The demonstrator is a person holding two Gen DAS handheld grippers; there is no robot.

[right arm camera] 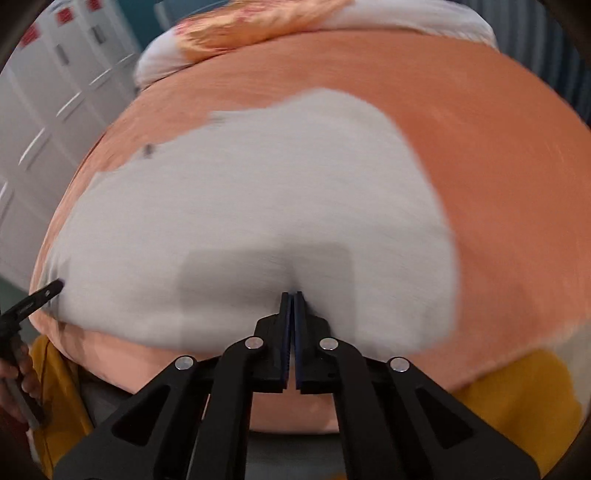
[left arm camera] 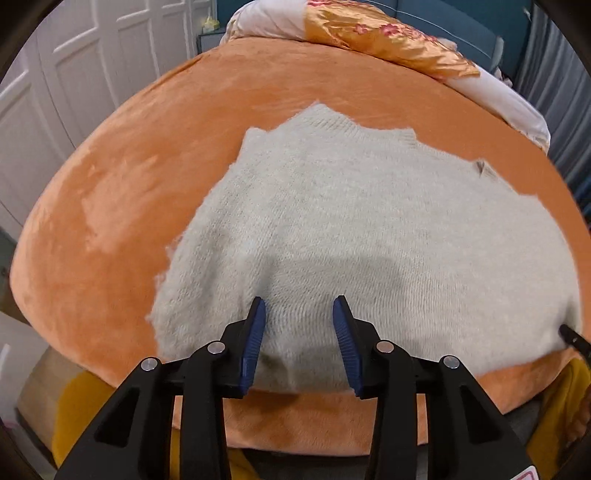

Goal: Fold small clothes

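Observation:
A pale grey fuzzy knit sweater [left arm camera: 343,221] lies spread flat on an orange plush bed cover [left arm camera: 110,206]. My left gripper [left arm camera: 300,306] is open, its blue pads standing over the sweater's near hem, with nothing between them. In the right wrist view the sweater [right arm camera: 258,192] looks blurred. My right gripper [right arm camera: 293,295] is shut with its tips at the sweater's near edge; the cloth puckers there, but I cannot tell whether any is pinched. The left gripper's tip shows at the far left of the right wrist view [right arm camera: 44,291].
A folded quilt with orange floral satin [left arm camera: 380,33] lies at the far end of the bed. White wardrobe doors [left arm camera: 74,66] stand to the left. Yellow clothing [right arm camera: 517,391] shows below the bed's near edge.

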